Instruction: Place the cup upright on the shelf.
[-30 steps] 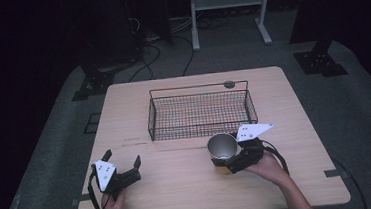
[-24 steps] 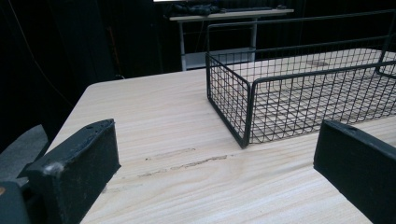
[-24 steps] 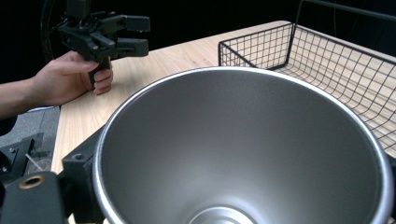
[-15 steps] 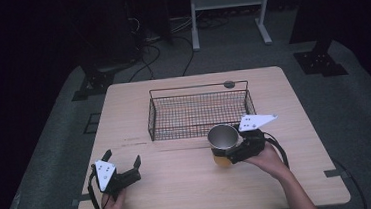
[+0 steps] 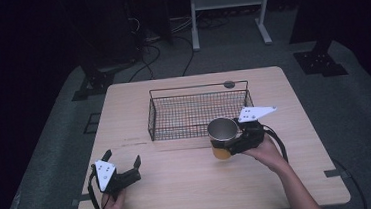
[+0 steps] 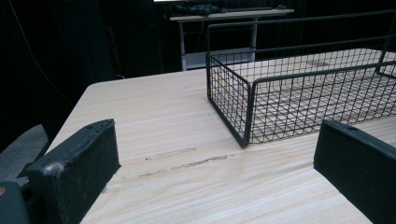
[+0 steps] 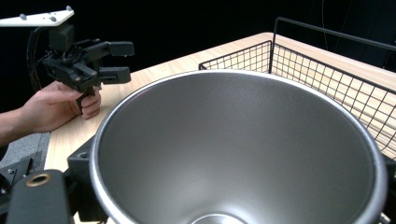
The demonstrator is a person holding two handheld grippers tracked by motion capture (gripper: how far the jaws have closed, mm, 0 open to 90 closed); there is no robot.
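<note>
Right gripper (image 5: 232, 143) clamps a steel cup (image 5: 222, 137) by its side, jaws pressed on either wall, cup upright with open mouth up so it stays level while carried. The cup appears lifted just off the table (image 5: 190, 184), its rim close to the near wall of the wire basket (image 5: 199, 111), which lies just ahead of the gripper; likely the side grip is chosen so the cup can be lifted over that wall and set down inside. In the right gripper view the cup (image 7: 238, 149) sits right between the jaws, mouth toward the camera, inside looks empty. Left gripper (image 5: 124, 170) is well off to the held cup's side, low over the table's near edge, jaws spread wide and holding nothing, parked out of the way. From the left gripper view the basket (image 6: 299, 98) is ahead and to one side, empty mesh floor, so the drop spot is free.
</note>
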